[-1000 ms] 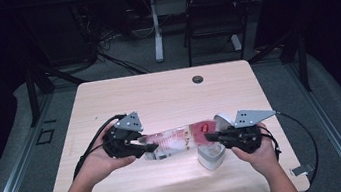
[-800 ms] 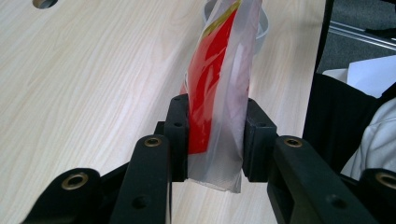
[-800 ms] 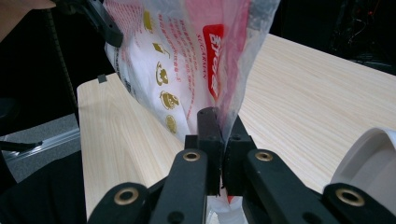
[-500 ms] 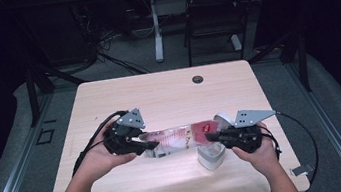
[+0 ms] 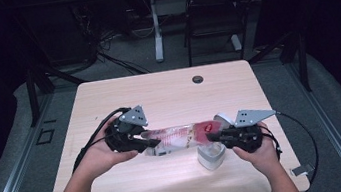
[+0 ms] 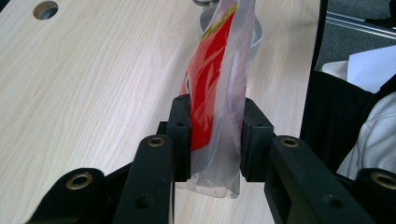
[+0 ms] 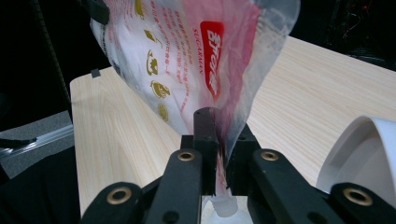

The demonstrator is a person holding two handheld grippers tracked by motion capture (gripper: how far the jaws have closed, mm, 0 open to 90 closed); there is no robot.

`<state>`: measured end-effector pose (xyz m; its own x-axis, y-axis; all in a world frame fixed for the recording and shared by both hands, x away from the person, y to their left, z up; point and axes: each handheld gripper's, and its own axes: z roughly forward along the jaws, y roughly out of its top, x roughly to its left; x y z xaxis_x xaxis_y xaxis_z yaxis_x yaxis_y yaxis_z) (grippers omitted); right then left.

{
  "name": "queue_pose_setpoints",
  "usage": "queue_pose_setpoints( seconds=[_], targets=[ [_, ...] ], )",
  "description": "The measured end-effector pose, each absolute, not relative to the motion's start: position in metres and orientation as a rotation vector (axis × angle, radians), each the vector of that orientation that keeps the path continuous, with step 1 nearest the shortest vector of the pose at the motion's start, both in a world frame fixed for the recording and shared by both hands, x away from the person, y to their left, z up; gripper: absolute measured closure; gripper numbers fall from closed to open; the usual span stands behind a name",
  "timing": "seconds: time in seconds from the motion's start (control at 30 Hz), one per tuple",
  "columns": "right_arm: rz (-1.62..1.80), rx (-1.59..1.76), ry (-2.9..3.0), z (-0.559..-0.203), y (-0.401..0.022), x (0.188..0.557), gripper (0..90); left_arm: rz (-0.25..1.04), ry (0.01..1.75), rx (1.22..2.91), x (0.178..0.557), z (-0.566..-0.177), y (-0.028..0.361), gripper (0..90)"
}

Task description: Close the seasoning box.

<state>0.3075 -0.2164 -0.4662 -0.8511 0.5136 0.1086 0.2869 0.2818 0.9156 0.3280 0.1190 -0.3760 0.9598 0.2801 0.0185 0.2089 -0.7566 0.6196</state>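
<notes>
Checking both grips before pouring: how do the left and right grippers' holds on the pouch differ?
The left gripper has its fingers spread around the pouch's wide bottom end, while the right gripper pinches the narrow spout end, its jaws having just been opening slightly. The right hangs over the white cup; the left over bare table. Both hold the same pouch.

Setting: lab or test room, dimly lit. Light wood surface with a round cable hole near its far edge. Beyond the surface: grey carpet, loose cables on the floor, a white desk leg and a dark chair. Metal floor rails run left of the surface.
</notes>
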Motion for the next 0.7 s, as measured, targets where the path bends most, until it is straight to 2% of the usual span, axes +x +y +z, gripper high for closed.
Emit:
queue_pose_setpoints(
  seconds=[0.43, 0.7],
  targets=[
    [1.531, 0.775, 2.363, -0.4674, -0.2185, 0.3084, 80.5, 0.140, 0.355, 2.469, 0.3311, -0.3731, 0.1194, 71.5],
    [1.497, 0.788, 2.378, -0.4679, -0.2227, 0.3080, 83.8, 0.130, 0.360, 2.468, 0.3321, -0.3728, 0.1203, 71.7]
  ],
)
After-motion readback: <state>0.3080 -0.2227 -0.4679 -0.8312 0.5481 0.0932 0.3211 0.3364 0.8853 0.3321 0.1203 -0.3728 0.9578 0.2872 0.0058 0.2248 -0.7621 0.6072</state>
